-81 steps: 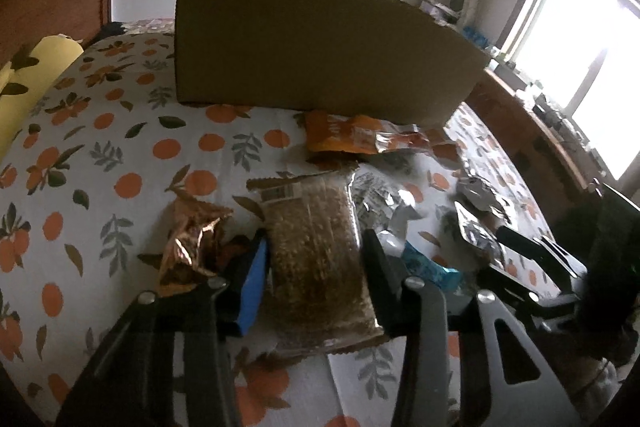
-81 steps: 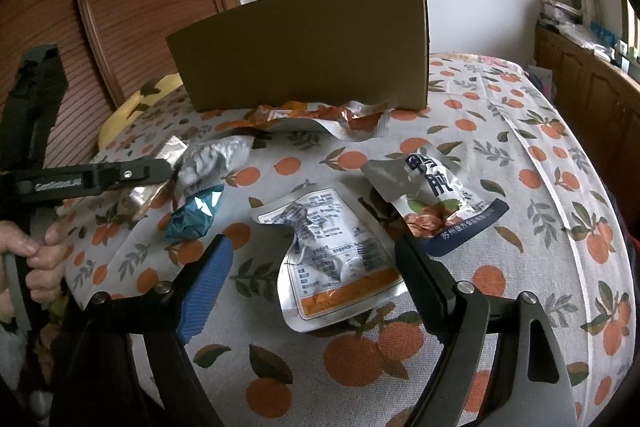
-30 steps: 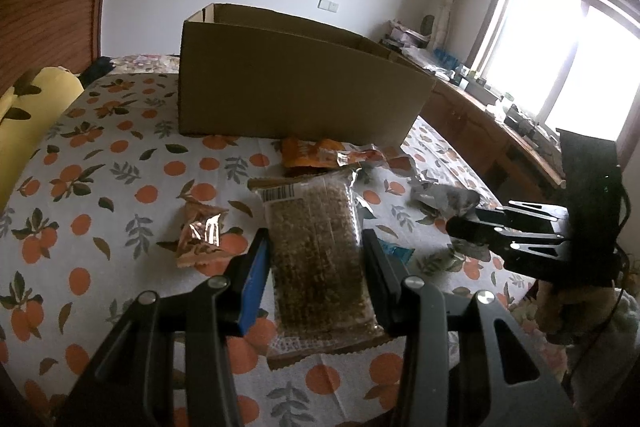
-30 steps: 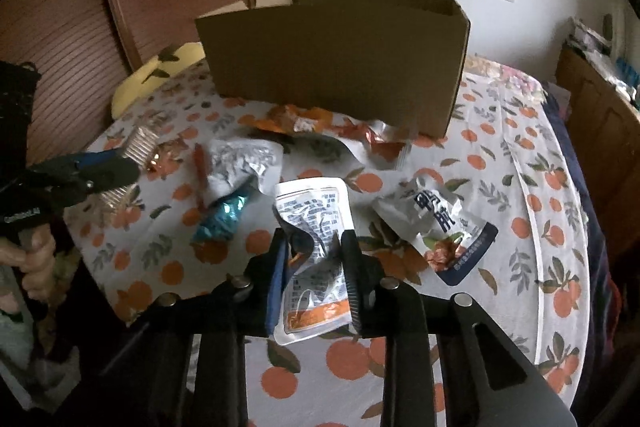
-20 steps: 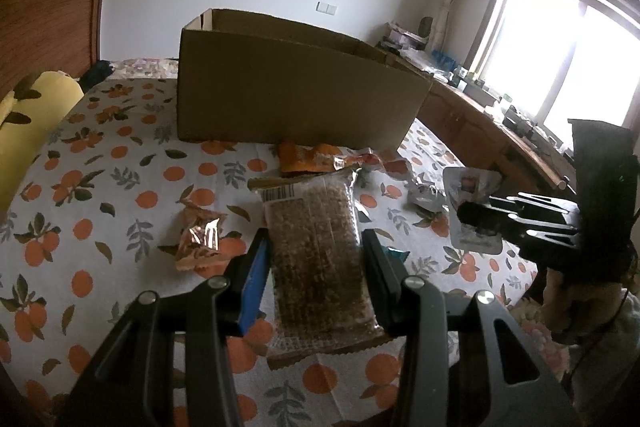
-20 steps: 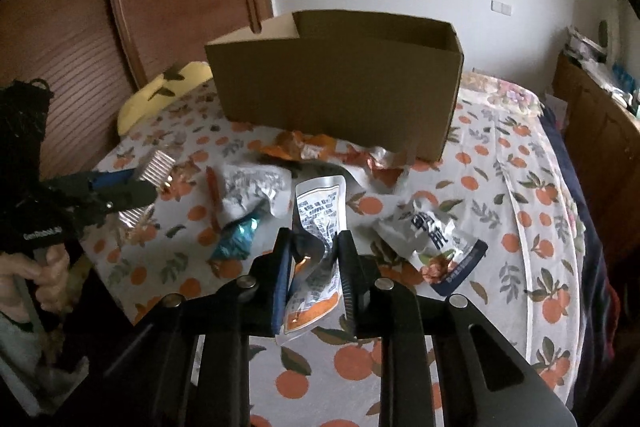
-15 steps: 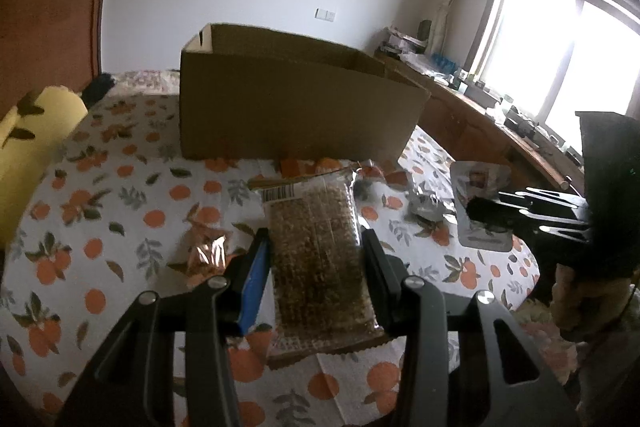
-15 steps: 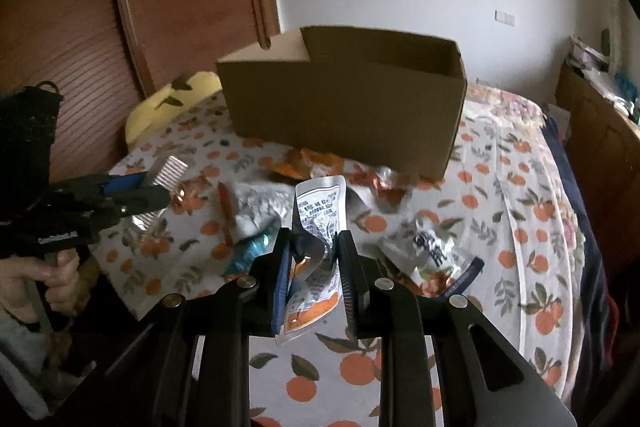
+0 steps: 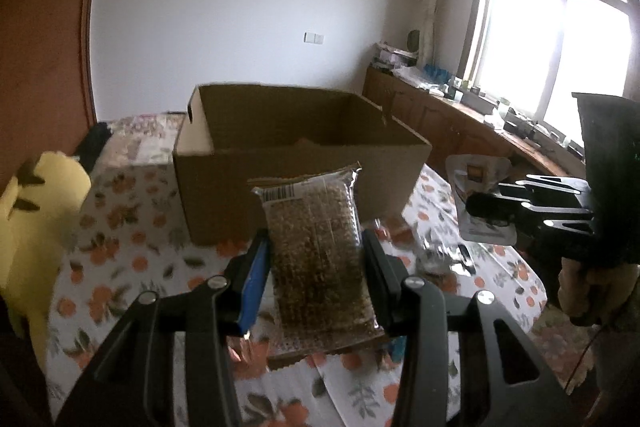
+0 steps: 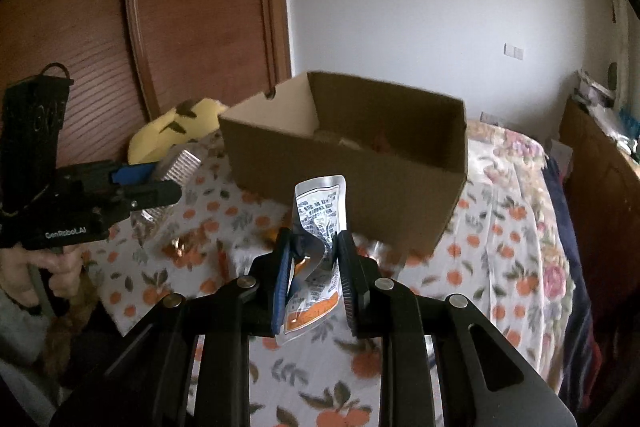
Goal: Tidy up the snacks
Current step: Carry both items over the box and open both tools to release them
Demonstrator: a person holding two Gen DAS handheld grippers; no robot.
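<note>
My left gripper (image 9: 314, 255) is shut on a clear packet of brown grain bars (image 9: 316, 243) and holds it high above the table, in front of the open cardboard box (image 9: 296, 155). My right gripper (image 10: 314, 251) is shut on a crumpled silver pouch with orange print (image 10: 320, 215), also lifted in front of the box (image 10: 352, 167). Each gripper shows in the other's view: the right one with its pouch (image 9: 520, 207), the left one with its packet (image 10: 120, 187). Some snacks lie inside the box (image 10: 360, 143).
The table has an orange-patterned cloth (image 10: 500, 267). Loose snack wrappers (image 10: 188, 247) lie below on it. A yellow cushion (image 9: 36, 211) sits at the left, a wooden cabinet (image 9: 460, 123) at the right, a wooden door (image 10: 180, 7) behind.
Both grippers closed on their snacks and rose well above the table toward the box. The box's open top and inside now show.
</note>
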